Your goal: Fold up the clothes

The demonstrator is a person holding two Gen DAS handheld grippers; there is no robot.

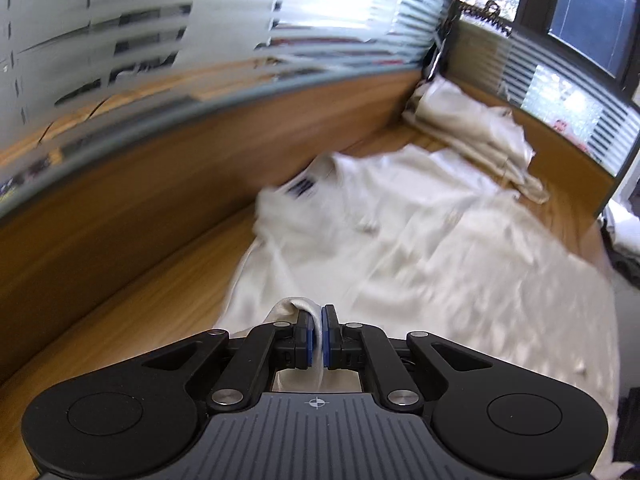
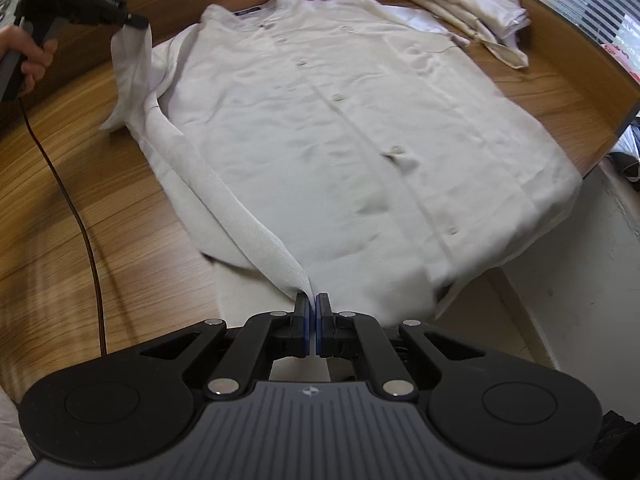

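Left tool [image 1: 318,330] and right tool [image 2: 312,326], jaws pinched together.

My wooden desk [image 2: 60,184] runs beneath slatted window blinds [image 1: 560,80], a dark cable [image 2: 76,216] trailing across its grain; a raised wooden rim [image 1: 160,184] borders it.

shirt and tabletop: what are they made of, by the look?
Shirt: thin woven fabric, off-white with a slight sheen, probably silk-like or a light synthetic; it creases softly and looks semi-sheer at the lifted edge. Tabletop: wood-grain surface, smooth; laminate or veneer, can't tell which.
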